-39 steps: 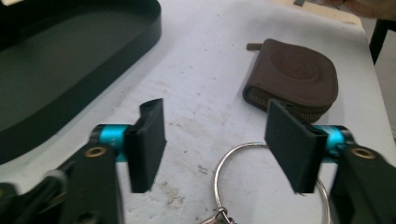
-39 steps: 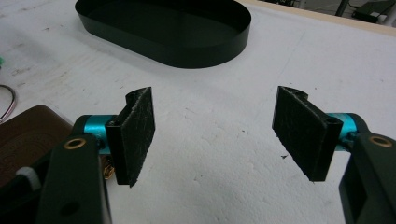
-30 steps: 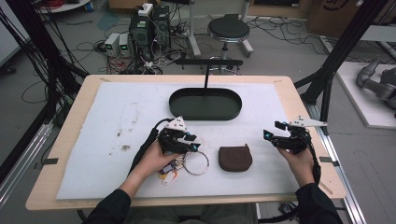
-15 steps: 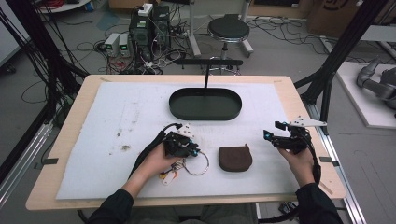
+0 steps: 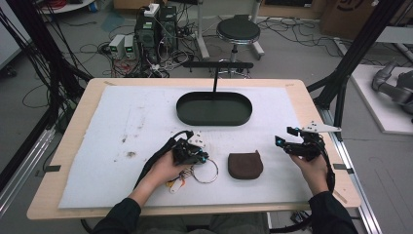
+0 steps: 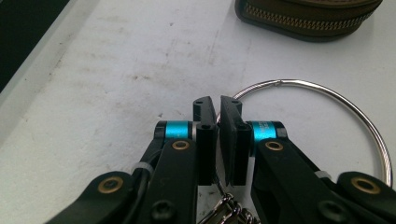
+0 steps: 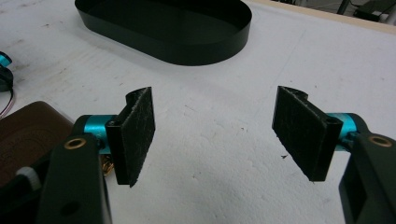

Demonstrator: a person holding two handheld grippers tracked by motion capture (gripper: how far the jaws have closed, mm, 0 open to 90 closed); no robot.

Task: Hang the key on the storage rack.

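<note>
Silver key ring (image 6: 327, 100), thin wire loop, flat; left gripper (image 6: 218, 105) clamped on it; right gripper (image 7: 215, 126) apart.

floor: grey, cables (image 5: 58, 53) | stool (image 5: 237, 30) | table (image 5: 311, 105): wooden

Thin polished metal wire for the key ring (image 6: 327, 100), bright and smooth. Brown pouch (image 5: 246, 165) of matt leather-like stuff, edged with a woven zip. Oval tray (image 7: 187, 44) in black sheet — smooth, faintly glossy. White table cover (image 5: 126, 122), matt, slightly grainy, smudged. Pale wood at the table edge (image 5: 73, 131). Right gripper (image 7: 215, 128) pads — rough black, with glossy blue metal collars.
</note>
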